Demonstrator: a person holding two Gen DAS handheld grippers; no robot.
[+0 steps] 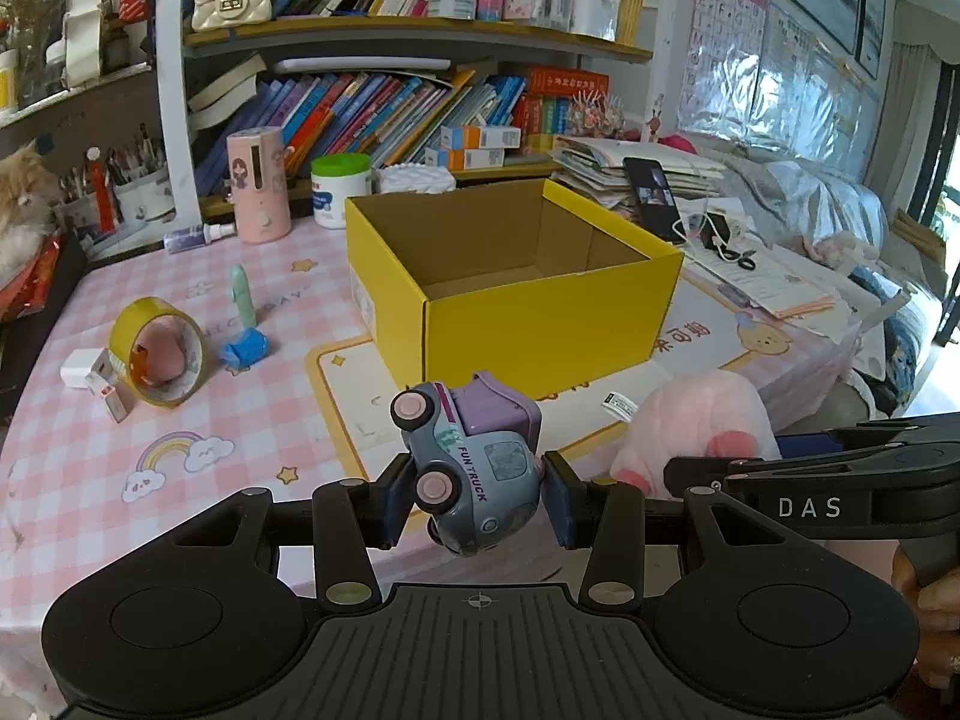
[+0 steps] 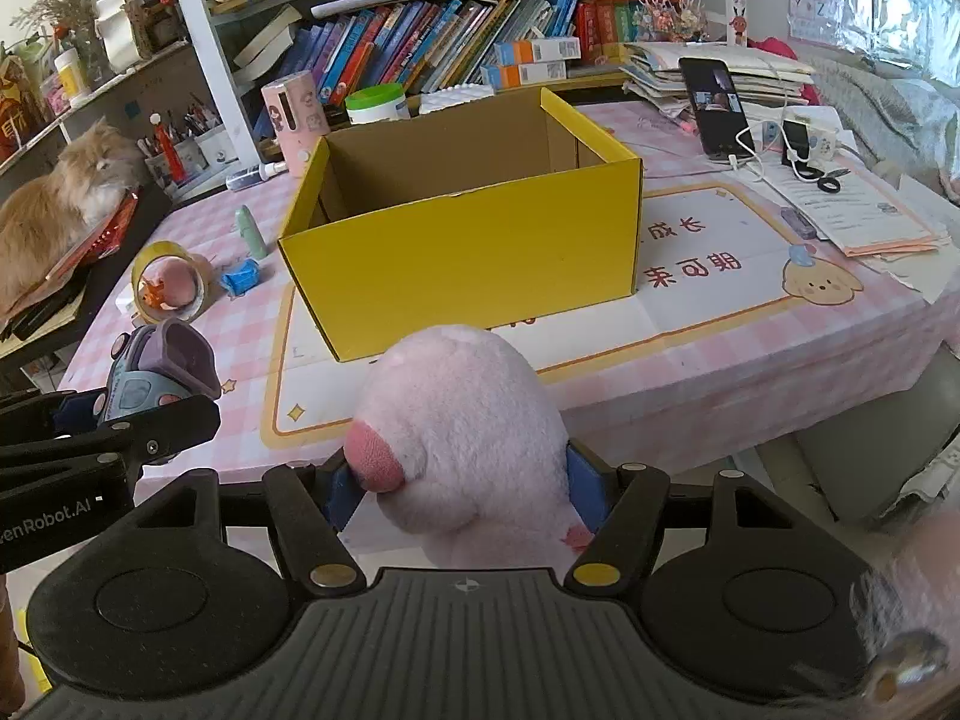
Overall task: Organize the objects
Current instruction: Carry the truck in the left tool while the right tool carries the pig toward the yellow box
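— What does the left gripper [image 1: 477, 495] have?

— Its fingers [image 1: 397, 501] are clamped on a grey and purple toy truck [image 1: 474, 462], which sits tipped on its side between them, pink wheels facing left and the lettered flank up. It is lifted off the table [image 1: 252, 414].

— And the right gripper [image 2: 462, 486]?

— It grips a pink plush toy [image 2: 465, 432]; the blue fingers [image 2: 585, 483] press into its sides, and the fur bulges above them, hiding most of the left pad. The exact contact there is hard to make out.

— Where is the box?

— The open yellow box [image 2: 468, 258] stands straight ahead of the right fingers, beyond the plush, on a printed mat [image 2: 720, 276]. From the left wrist it lies ahead and slightly right of the fingers.

— Anything else on the table?

— Ahead and left of the left fingers: a roll of yellow tape [image 1: 159, 351] standing on edge with a small pink toy [image 1: 159, 351] inside it, a blue clip [image 1: 246, 351] just beside it, and a pale green tube [image 1: 243, 294] behind. An orange cat [image 2: 60, 210] lies at the far left edge.
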